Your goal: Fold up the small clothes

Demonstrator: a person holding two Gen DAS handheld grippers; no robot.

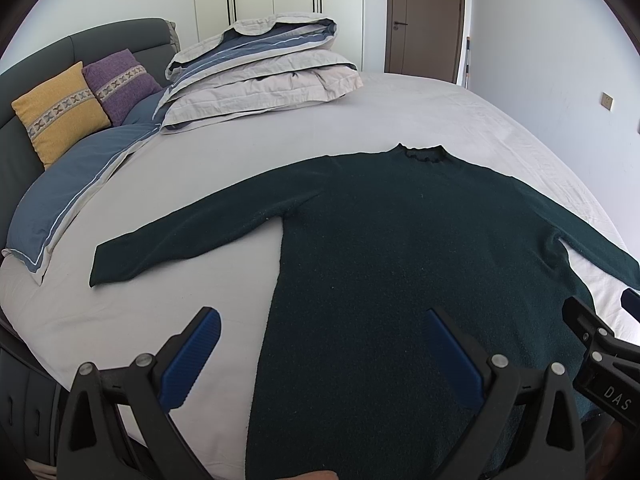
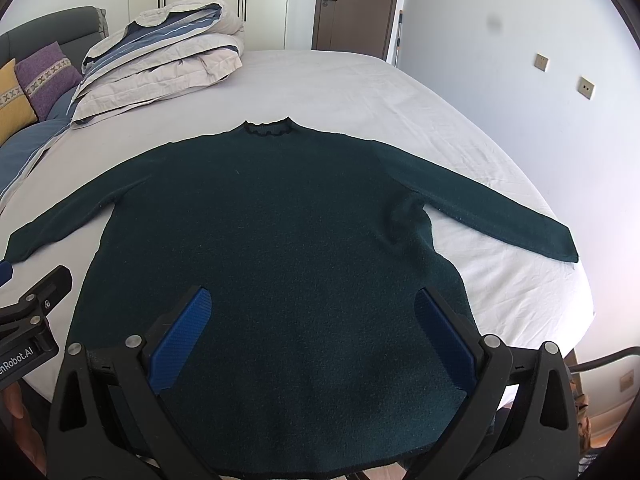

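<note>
A dark green long-sleeved sweater (image 1: 392, 240) lies flat on the bed with its collar away from me and both sleeves spread out; it also shows in the right wrist view (image 2: 288, 220). My left gripper (image 1: 320, 352) is open and empty, above the sweater's lower left edge. My right gripper (image 2: 312, 332) is open and empty, above the sweater's lower right part near the hem. The right gripper's body shows at the right edge of the left wrist view (image 1: 600, 344). The left gripper's body shows at the left edge of the right wrist view (image 2: 36, 308).
The bed (image 1: 260, 148) has a light grey sheet. A folded duvet (image 1: 264, 76) lies at the far left, with a yellow cushion (image 1: 60, 112) and a purple cushion (image 1: 120, 84) against the grey headboard. A door (image 2: 356, 4) and wardrobe stand behind; a wall runs along the right.
</note>
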